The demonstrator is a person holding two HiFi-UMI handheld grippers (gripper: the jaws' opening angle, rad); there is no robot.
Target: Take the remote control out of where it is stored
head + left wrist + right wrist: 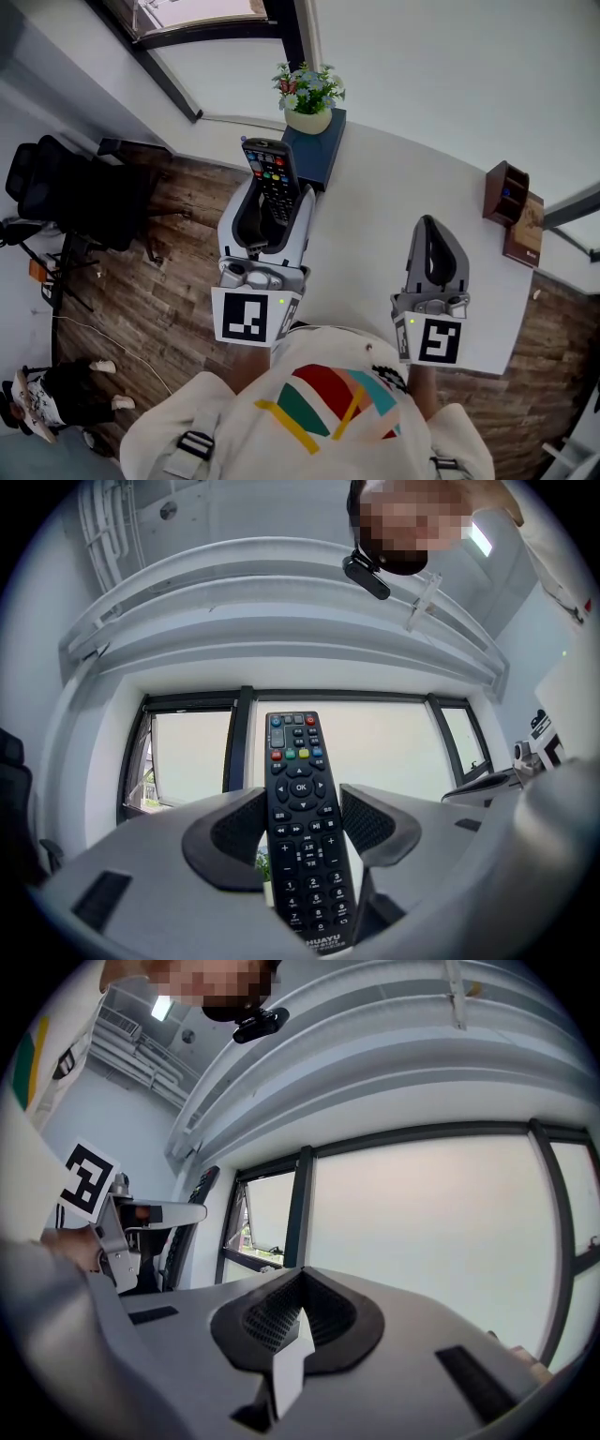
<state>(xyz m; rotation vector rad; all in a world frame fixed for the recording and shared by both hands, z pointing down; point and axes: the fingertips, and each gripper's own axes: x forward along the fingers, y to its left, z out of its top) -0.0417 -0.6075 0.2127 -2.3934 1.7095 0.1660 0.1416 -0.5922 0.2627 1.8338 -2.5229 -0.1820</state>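
A: Two tongs. Left tongs (301, 829) clamped on the remote (300, 789), pads on both long edges, button end sticking out past the tips.
B: Right tongs (298, 1321)?
A: Jaws together, nothing in them, off to the right of the left pair, over the table (375, 225).
B: Beyond?
A: Box (317, 150) with a plant (307, 94) just past the left tips; brown holder (506, 192) farther off, right of the right tips.
B: Progress?
A: Remote touches no storage, so taking out looks done. Left, I'd guess: set it down.
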